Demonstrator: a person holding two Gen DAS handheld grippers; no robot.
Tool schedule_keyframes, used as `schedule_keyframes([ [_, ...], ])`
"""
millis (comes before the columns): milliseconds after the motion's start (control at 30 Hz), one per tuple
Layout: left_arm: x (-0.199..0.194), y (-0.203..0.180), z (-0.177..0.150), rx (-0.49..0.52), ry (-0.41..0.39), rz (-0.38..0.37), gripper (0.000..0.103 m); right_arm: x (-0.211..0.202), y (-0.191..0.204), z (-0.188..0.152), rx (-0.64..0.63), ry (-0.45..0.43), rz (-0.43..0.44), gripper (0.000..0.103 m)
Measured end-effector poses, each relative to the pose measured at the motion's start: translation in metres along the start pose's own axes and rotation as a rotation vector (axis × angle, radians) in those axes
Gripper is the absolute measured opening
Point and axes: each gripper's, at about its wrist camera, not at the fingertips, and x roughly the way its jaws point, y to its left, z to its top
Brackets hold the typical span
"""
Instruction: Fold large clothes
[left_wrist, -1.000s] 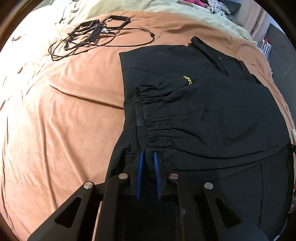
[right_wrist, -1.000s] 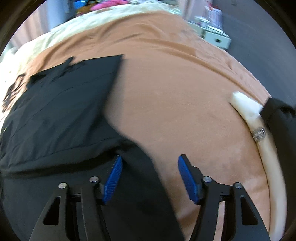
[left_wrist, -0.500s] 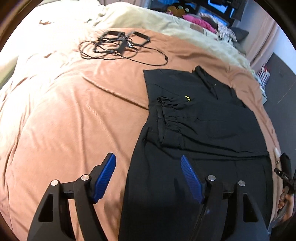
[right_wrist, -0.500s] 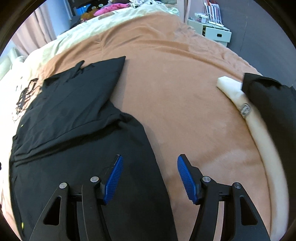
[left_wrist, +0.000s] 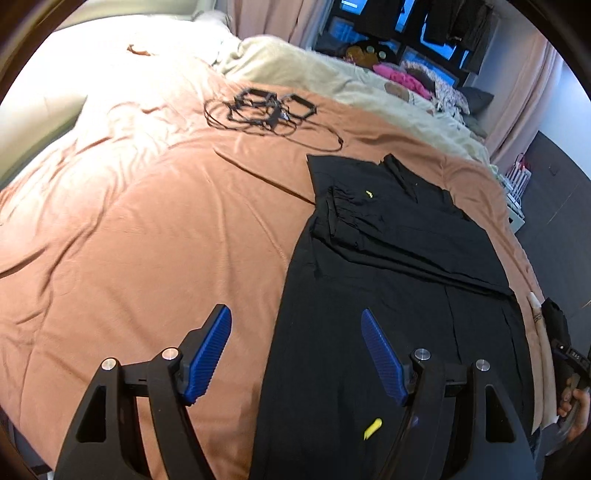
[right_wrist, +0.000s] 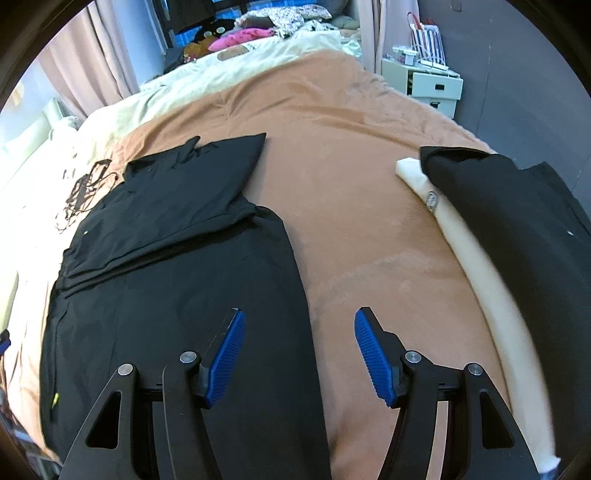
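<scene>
A large black garment lies flat on the orange-brown bedspread, its far part folded over onto itself, with a small yellow logo on the fold. The same black garment fills the left of the right wrist view. My left gripper hovers open above the garment's left edge, nothing between its blue pads. My right gripper hovers open over the garment's right edge, also empty.
A tangle of black cables and frames lies further up the bed. A cream blanket and piled clothes sit at the head. A person's arm in a black sleeve crosses the right. A white bedside cabinet stands beyond.
My left gripper let go of the garment's gathered edge, opened wide and drew back and up. The right gripper, open throughout, also pulled back and rose, so more of the bed shows.
</scene>
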Motion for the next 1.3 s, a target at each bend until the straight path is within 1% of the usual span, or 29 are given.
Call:
schedule_keyframes([
  [67, -0.012, 0.002, -0.007, -0.008, -0.015, -0.013, 0.073, -0.009, -0.004, -0.006, 0.008, -0.013, 0.008, 0.062],
  [100, -0.018, 0.002, -0.01, -0.012, -0.019, -0.03, 0.073, -0.016, -0.005, -0.01, 0.016, -0.025, 0.003, 0.064],
  [133, -0.028, 0.001, -0.014, -0.007, -0.034, -0.066, 0.073, -0.02, -0.007, -0.014, 0.022, -0.031, -0.005, 0.066],
  [167, -0.039, -0.001, -0.018, 0.007, -0.065, -0.089, 0.073, -0.025, -0.009, -0.017, 0.028, -0.04, -0.009, 0.07],
  [233, -0.059, -0.008, -0.025, 0.039, -0.129, -0.081, 0.076, -0.036, -0.013, -0.028, 0.048, -0.059, -0.012, 0.077],
  [267, -0.066, -0.009, -0.028, 0.039, -0.145, -0.085, 0.085, -0.04, -0.015, -0.031, 0.056, -0.065, -0.015, 0.085],
  [300, -0.076, -0.009, -0.032, 0.03, -0.166, -0.1, 0.099, -0.046, -0.016, -0.036, 0.064, -0.076, -0.018, 0.094],
  [333, -0.082, -0.009, -0.035, 0.026, -0.18, -0.107, 0.102, -0.051, -0.018, -0.042, 0.07, -0.087, -0.023, 0.096],
  [433, -0.1, -0.009, -0.045, 0.038, -0.207, -0.109, 0.103, -0.066, -0.025, -0.055, 0.095, -0.106, -0.021, 0.102],
  [567, -0.119, -0.008, -0.06, 0.037, -0.218, -0.123, 0.103, -0.088, -0.029, -0.071, 0.101, -0.14, 0.012, 0.103],
  [633, -0.127, -0.009, -0.07, 0.048, -0.226, -0.113, 0.103, -0.1, -0.028, -0.081, 0.082, -0.16, 0.048, 0.103],
  [733, -0.138, -0.01, -0.086, 0.059, -0.234, -0.105, 0.103, -0.116, -0.027, -0.096, 0.045, -0.198, 0.041, 0.103],
  [800, -0.147, -0.01, -0.096, 0.055, -0.239, -0.103, 0.103, -0.124, -0.03, -0.106, 0.039, -0.213, 0.062, 0.103],
  [933, -0.156, -0.002, -0.116, 0.018, -0.233, -0.121, 0.103, -0.135, -0.037, -0.126, 0.041, -0.218, 0.088, 0.103],
  [1000, -0.16, 0.001, -0.127, 0.015, -0.231, -0.126, 0.103, -0.142, -0.04, -0.136, 0.036, -0.229, 0.087, 0.103],
  [1067, -0.164, 0.007, -0.141, 0.016, -0.245, -0.112, 0.103, -0.146, -0.043, -0.145, 0.037, -0.235, 0.089, 0.103],
  [1167, -0.165, 0.015, -0.158, 0.014, -0.233, -0.108, 0.103, -0.151, -0.051, -0.161, 0.068, -0.243, 0.132, 0.103],
  [1300, -0.164, 0.03, -0.18, -0.019, -0.23, -0.128, 0.103, -0.154, -0.055, -0.183, 0.05, -0.243, 0.154, 0.103],
])
